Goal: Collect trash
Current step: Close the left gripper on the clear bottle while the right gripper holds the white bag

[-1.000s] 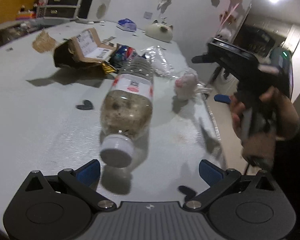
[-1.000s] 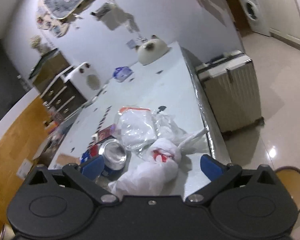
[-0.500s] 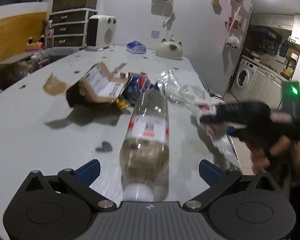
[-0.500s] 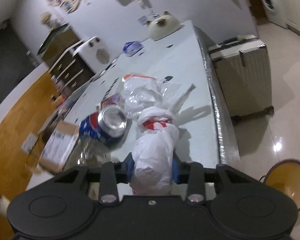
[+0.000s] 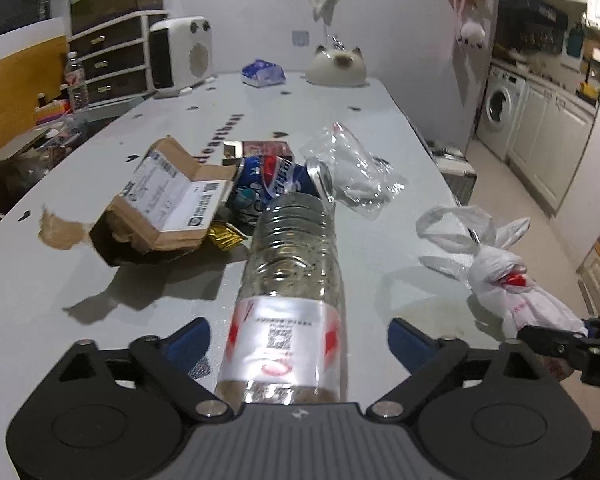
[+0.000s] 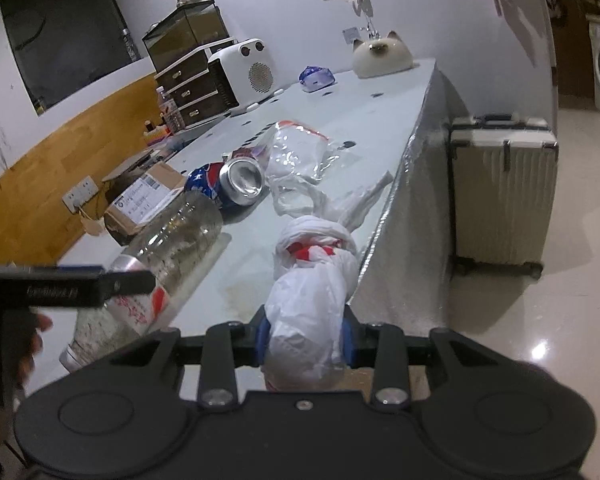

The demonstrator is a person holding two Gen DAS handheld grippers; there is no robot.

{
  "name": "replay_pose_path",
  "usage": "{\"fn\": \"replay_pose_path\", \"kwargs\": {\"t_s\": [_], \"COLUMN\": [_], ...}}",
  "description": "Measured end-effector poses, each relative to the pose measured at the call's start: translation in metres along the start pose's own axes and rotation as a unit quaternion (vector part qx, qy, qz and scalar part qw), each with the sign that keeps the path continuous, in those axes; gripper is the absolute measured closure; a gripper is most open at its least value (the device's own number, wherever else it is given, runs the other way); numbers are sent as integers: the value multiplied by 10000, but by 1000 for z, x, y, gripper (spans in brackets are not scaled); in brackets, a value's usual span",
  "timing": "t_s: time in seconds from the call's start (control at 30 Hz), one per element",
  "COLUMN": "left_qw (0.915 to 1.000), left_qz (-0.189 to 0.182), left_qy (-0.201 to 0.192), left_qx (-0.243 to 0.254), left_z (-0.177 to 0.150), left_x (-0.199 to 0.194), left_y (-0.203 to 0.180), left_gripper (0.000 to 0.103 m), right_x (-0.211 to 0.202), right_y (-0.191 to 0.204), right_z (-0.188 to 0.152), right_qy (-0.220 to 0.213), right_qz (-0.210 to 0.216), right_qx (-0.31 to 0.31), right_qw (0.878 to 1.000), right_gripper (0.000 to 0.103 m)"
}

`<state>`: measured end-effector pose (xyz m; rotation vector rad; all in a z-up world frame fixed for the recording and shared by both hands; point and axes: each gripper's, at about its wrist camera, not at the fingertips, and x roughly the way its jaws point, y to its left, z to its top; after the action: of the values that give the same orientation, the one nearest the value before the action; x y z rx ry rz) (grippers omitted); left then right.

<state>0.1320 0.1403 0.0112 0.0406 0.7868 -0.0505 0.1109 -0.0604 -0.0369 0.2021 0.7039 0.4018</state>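
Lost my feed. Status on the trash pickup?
Right gripper shut on white knotted bag. Left gripper closing, plastic bottle between fingers, not yet pinched. Nothing blocking.

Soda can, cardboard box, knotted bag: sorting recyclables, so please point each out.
soda can (image 6: 242, 178), right wrist view, silvery end.
cardboard box (image 5: 168, 196), left wrist view, labelled flap.
knotted bag (image 6: 312, 300), right wrist view, white body.

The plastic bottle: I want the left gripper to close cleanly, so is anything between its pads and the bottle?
Nothing visible. The plastic bottle lies between the closing jaws of the left gripper, only bare table in the gaps.
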Motion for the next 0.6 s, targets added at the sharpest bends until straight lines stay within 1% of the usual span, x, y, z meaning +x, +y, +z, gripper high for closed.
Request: {"fn": "replay_pose_path", "kwargs": {"t_s": [0.07, 0.13, 0.2, 0.23, 0.27, 0.4, 0.6], "left_qw": [9998, 9992, 9984, 9979, 9976, 9982, 9998], "left_qz": [106, 214, 265, 307, 352, 296, 195], "left_qy": [118, 242, 419, 497, 505, 396, 95], "left_qx": [126, 232, 276, 287, 316, 325, -26], "left_z": [3, 8, 9, 9, 9, 3, -9], "left_x": [5, 9, 15, 17, 18, 11, -4], "left_y": [-4, -6, -6, -7, -7, -8, -4], "left_gripper": [19, 22, 30, 38, 38, 39, 41], "right_x": [-2, -1, 1, 2, 3, 3, -3], "right_y": [2, 5, 7, 7, 7, 8, 9], "right_z": [-1, -2, -2, -2, -2, -4, -6], "right_qy": [-9, 54, 100, 113, 120, 97, -30], "right_qz": [25, 85, 65, 54, 44, 21, -24], "right_qx": [-120, -205, -292, -304, -306, -362, -371], "right_qw": [9999, 9997, 9995, 9995, 9994, 9993, 9993], "right_gripper": [67, 67, 67, 67, 67, 68, 70]}}
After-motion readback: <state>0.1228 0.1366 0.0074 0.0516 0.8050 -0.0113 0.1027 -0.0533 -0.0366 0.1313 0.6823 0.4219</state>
